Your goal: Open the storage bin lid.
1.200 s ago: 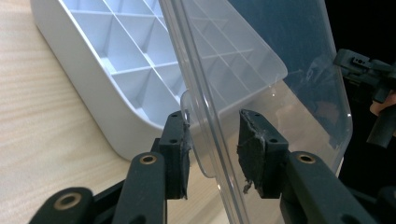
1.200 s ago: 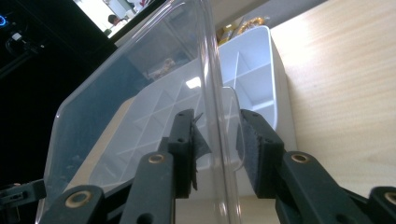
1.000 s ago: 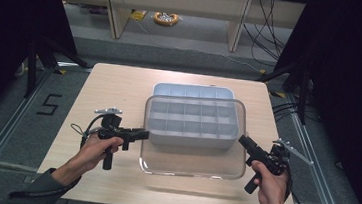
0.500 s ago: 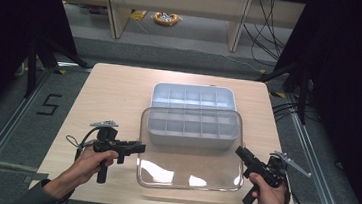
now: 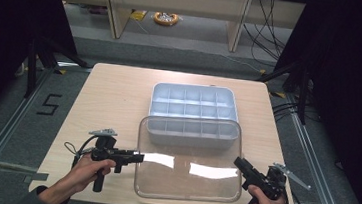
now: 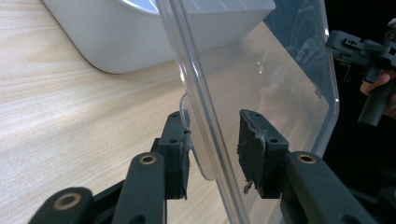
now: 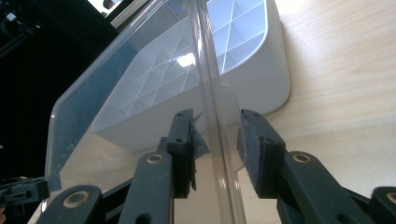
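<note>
A clear plastic lid [image 5: 189, 159] with rounded corners lies near the front edge of the pale wooden desk [image 5: 114, 93], its far edge overlapping the near rim of a white compartment tray [image 5: 192, 108]. The tray is rectangular with rounded corners, divided by a grid of thin walls into many small cells, and sits at the desk's middle. Ceiling light glares in 2 bright patches on the lid.

The left gripper [image 5: 136, 156] reaches in from the lid's left edge; in the left gripper view its fingers [image 6: 176, 156] stand apart on either side of the lid's raised rim, one pad beside a small tab. The right gripper [image 5: 237, 162] meets the lid's right edge, and in the right gripper view its fingers [image 7: 183, 147] are likewise apart, straddling the rim without pressing it.
</note>
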Action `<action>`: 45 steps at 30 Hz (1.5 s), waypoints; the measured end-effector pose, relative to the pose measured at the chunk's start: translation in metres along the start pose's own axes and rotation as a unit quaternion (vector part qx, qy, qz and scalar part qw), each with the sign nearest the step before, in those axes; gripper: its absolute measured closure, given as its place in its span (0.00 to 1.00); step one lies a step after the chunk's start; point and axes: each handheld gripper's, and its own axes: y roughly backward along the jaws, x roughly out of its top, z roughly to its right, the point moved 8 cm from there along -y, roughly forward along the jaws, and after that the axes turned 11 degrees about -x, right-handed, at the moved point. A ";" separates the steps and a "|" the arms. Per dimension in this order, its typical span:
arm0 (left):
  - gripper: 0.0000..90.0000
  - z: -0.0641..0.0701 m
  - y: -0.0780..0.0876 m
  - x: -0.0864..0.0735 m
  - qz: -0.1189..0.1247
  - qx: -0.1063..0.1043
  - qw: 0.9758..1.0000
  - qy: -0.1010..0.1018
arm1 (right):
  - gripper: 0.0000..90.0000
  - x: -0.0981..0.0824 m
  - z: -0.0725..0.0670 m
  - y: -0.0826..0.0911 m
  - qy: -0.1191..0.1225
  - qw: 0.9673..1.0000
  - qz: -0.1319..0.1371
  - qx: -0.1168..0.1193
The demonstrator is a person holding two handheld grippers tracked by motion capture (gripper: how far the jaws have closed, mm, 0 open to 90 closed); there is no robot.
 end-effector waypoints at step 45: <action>0.62 -0.002 -0.029 -0.050 -0.095 0.020 0.995 -0.010 | 0.72 -0.051 0.031 0.017 -0.011 0.998 -0.048 -0.034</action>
